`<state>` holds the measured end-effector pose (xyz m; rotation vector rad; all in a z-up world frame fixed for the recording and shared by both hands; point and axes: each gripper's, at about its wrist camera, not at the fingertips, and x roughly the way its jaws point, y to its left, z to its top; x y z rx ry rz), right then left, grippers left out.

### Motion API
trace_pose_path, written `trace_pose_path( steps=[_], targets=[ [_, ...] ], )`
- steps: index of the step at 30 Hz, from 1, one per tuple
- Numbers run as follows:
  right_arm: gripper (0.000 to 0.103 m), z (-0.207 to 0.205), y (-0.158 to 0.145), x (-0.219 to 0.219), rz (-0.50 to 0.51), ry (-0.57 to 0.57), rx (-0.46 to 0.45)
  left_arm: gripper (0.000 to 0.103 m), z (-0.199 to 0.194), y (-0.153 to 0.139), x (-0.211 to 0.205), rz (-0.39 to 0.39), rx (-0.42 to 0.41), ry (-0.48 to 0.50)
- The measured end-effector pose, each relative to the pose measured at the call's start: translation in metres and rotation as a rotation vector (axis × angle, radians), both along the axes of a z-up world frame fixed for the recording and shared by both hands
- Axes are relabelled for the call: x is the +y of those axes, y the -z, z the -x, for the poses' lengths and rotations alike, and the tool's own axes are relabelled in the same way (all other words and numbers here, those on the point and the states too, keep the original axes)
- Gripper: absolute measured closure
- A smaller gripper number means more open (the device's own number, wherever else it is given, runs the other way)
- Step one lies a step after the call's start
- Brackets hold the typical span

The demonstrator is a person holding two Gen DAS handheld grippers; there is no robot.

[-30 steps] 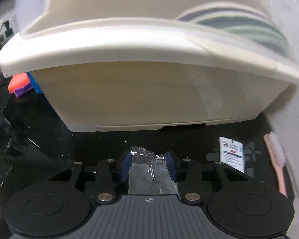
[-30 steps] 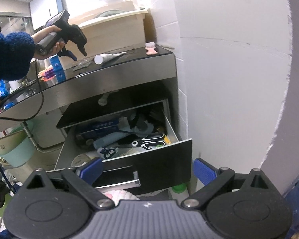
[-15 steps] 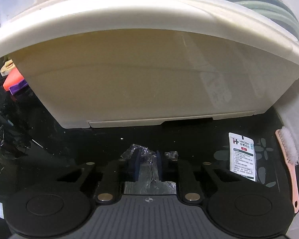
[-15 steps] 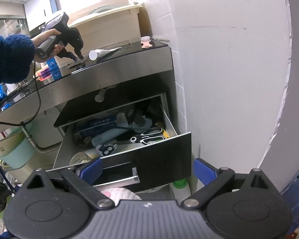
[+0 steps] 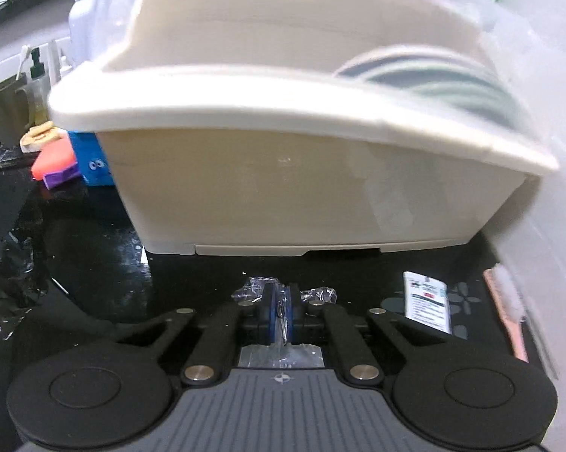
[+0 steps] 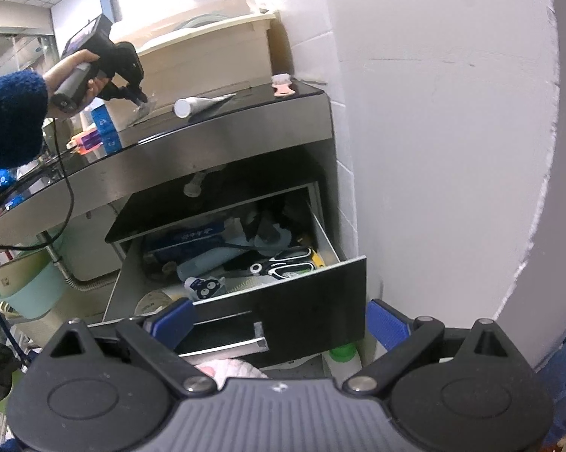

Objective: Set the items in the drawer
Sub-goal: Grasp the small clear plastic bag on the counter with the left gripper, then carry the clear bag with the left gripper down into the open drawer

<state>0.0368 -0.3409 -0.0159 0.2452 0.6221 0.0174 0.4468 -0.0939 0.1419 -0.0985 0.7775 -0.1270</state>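
My left gripper is shut on a clear plastic packet and holds it just above the black countertop, in front of a cream dish tub. In the right wrist view the left gripper shows with the packet hanging from it. My right gripper is open and empty, facing the open drawer, which is full of several items such as scissors and a blue box.
On the countertop lie a white tube, also in the left wrist view, and a pink brush by the white wall. Orange, purple and blue items sit left of the tub. A mint bucket stands under the counter.
My left gripper closed on the plastic packet and lifted it off the countertop, pulling back from the tub. My right gripper drifted slightly; the drawer stays open.
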Motion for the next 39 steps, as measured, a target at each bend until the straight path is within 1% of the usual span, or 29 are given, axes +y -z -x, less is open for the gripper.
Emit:
trace_pose_path(
  steps=[7, 10, 16, 19, 21, 26, 30, 31, 37, 39],
  targets=[
    [0.005, 0.001, -0.007, 0.013, 0.005, -0.046, -0.024, 0.098, 0.038, -0.022, 0.02, 0.055, -0.02, 0.036],
    [0.005, 0.003, -0.008, 0.017, 0.007, -0.06, -0.027, 0.098, 0.058, -0.026, 0.027, 0.051, -0.033, 0.051],
    [0.005, 0.007, -0.012, 0.025, 0.017, -0.09, -0.037, 0.099, 0.101, -0.022, 0.038, 0.064, -0.035, 0.095],
    [0.005, 0.008, -0.013, 0.029, 0.019, -0.107, -0.041, 0.099, 0.122, -0.017, 0.041, 0.081, -0.027, 0.126],
    [0.005, 0.008, -0.014, 0.031, 0.02, -0.117, -0.043, 0.099, 0.135, -0.012, 0.041, 0.078, -0.027, 0.143],
    [0.005, 0.01, -0.015, 0.035, 0.02, -0.13, -0.046, 0.099, 0.163, 0.009, 0.039, 0.108, 0.009, 0.19],
    [0.005, 0.01, -0.016, 0.036, 0.016, -0.134, -0.047, 0.099, 0.183, 0.031, 0.027, 0.068, -0.001, 0.223],
    [0.005, 0.01, -0.016, 0.036, 0.016, -0.134, -0.047, 0.099, 0.186, 0.039, 0.024, 0.062, 0.007, 0.23],
    [0.005, 0.011, -0.014, 0.04, 0.01, -0.151, -0.03, 0.099, 0.185, 0.099, 0.008, 0.062, 0.127, 0.245],
    [0.005, 0.012, -0.013, 0.041, 0.01, -0.156, -0.02, 0.099, 0.183, 0.119, 0.002, 0.05, 0.142, 0.247]
  ],
)
